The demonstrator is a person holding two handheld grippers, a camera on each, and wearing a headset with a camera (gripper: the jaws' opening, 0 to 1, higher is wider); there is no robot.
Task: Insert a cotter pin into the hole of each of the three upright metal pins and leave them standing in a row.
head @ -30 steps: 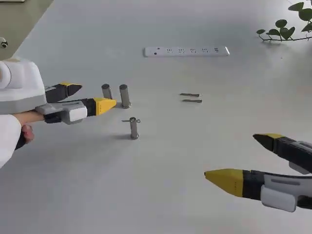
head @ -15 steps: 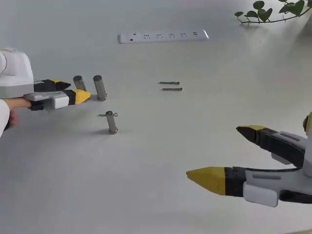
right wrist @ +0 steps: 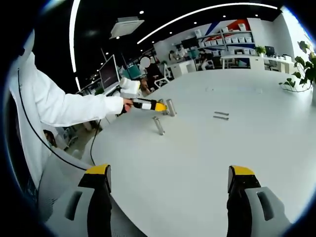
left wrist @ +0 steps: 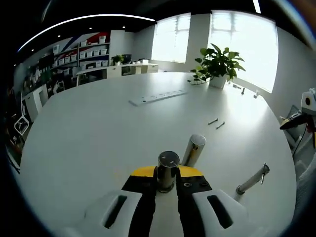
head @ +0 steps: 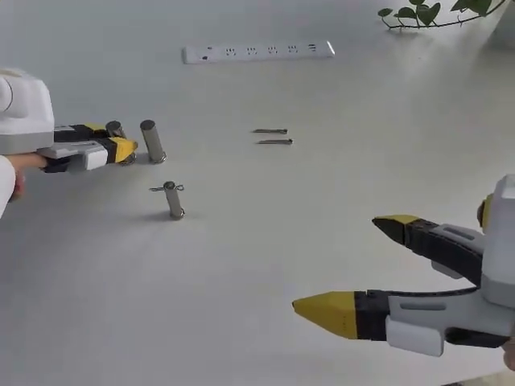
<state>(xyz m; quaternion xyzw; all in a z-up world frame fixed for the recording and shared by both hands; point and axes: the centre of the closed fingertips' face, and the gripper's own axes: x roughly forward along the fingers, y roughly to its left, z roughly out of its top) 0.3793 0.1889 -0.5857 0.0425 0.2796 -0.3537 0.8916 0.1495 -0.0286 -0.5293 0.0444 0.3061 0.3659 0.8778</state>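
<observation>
Three upright metal pins stand at the left of the white table. My left gripper [head: 117, 138] is shut on the leftmost pin [head: 115, 128], which sits between the yellow tips [left wrist: 167, 180] as a steel cylinder [left wrist: 168, 168]. The second pin [head: 151, 141] [left wrist: 193, 148] stands just beside it, bare. The third pin [head: 173, 199] [left wrist: 252, 180] stands nearer me with a cotter pin through its top. Two loose cotter pins [head: 272, 137] [right wrist: 221, 115] lie side by side mid-table. My right gripper [head: 346, 265] [right wrist: 170, 170] hovers open at the lower right, holding nothing.
A white power strip [head: 257, 51] lies along the far side. A potted plant's leaves [head: 426, 12] reach in at the far right. A person's white sleeve [right wrist: 74, 106] stretches to the left gripper. Bare tabletop [head: 265, 241] lies between the two grippers.
My left gripper's jaws have closed from open onto the leftmost pin. The right gripper stays open, sitting lower in the shifted picture. The head camera has shifted.
</observation>
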